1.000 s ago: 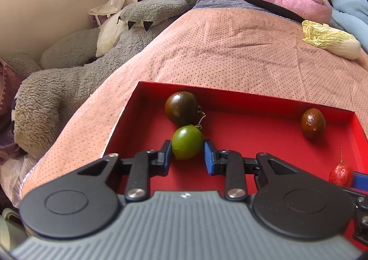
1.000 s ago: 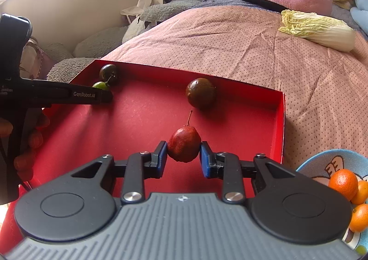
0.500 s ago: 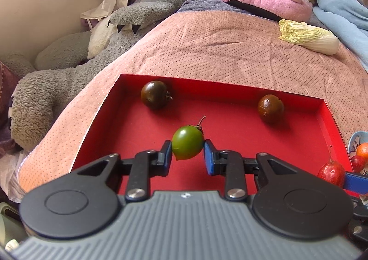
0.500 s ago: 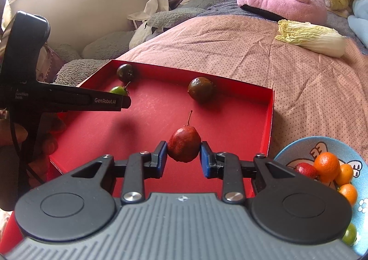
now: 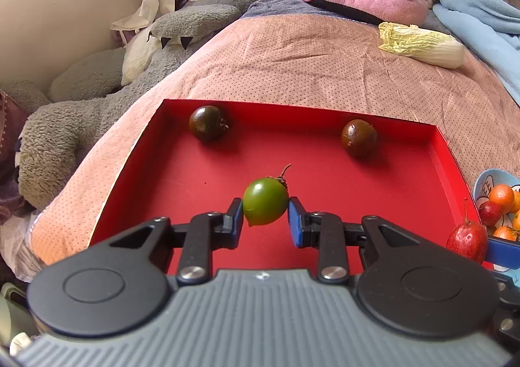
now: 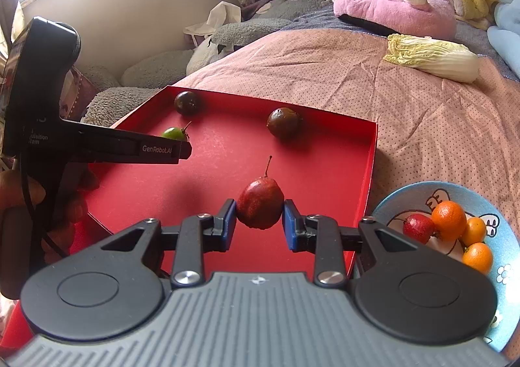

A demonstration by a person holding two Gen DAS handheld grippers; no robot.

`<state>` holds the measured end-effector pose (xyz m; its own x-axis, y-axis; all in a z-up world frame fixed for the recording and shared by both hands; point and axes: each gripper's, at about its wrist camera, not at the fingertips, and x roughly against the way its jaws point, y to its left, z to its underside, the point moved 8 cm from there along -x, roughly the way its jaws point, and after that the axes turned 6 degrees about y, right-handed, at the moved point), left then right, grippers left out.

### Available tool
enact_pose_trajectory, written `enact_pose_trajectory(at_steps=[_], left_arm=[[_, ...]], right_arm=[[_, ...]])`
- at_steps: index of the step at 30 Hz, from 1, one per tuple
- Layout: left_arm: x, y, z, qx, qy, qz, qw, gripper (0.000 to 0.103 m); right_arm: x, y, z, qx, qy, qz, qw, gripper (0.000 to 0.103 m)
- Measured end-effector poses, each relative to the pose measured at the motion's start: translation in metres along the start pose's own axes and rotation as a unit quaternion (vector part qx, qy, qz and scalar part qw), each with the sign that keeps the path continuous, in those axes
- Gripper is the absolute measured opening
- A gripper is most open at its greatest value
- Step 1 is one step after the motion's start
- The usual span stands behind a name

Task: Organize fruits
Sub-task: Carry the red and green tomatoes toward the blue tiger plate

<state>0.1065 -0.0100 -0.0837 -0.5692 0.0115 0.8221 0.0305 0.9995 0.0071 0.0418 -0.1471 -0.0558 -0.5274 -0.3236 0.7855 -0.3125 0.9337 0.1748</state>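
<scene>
Left gripper: the left gripper (image 5: 265, 212) pinches a green fruit (image 5: 266, 202) between its blue pads, held over the floor of the red tray (image 5: 325, 172); from the right wrist view the fruit peeps out above the tool's black arm

Right gripper: the right gripper (image 6: 259, 219) pinches a red stemmed fruit (image 6: 260, 204) at its widest girth, stem pointing up, over the near right part of the tray

Where the fruit lies: two dark brown fruits (image 5: 206, 123) (image 5: 358, 138) rest near the tray's far wall, well apart; a blue bowl (image 6: 500, 237) just beside the tray's right wall holds small oranges (image 6: 448, 220) and one red fruit (image 6: 418, 228); the tray sits on a pink dotted bedspread (image 5: 308, 68)

Handling, green fruit: judged light, smooth-skinned and slippery, firm but bruisable; a hold across the middle, clear of the stem, looks safest

Handling, red fruit: judged light and somewhat soft, its glossy skin likely to slip under a weak pinch and split under a hard one; the present hold at the belly seems sound

Handling, dark fruits: round and free to roll; likely best taken from the sides at the equator

Writing: "GenRobot.AI" reads in white on the left tool's arm (image 6: 130, 149); smaller print near its handle is cut off and not legible; the bowl bears cartoon drawings, no readable words

Bystanders: a napa cabbage (image 6: 432, 58), a pink plush toy (image 6: 393, 6) and a grey plush toy (image 5: 97, 100) lie on the bed beyond
</scene>
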Motion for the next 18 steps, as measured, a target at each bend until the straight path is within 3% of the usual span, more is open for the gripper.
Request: enact_pose_trajectory(at_steps=[18], left_arm=[[0.011, -0.011, 0.007, -0.009, -0.001, -0.007, 0.9999, 0.033]], right_arm=[[0.019, -0.007, 0.005, -0.013, -0.022, -0.011, 1.0, 0.035]])
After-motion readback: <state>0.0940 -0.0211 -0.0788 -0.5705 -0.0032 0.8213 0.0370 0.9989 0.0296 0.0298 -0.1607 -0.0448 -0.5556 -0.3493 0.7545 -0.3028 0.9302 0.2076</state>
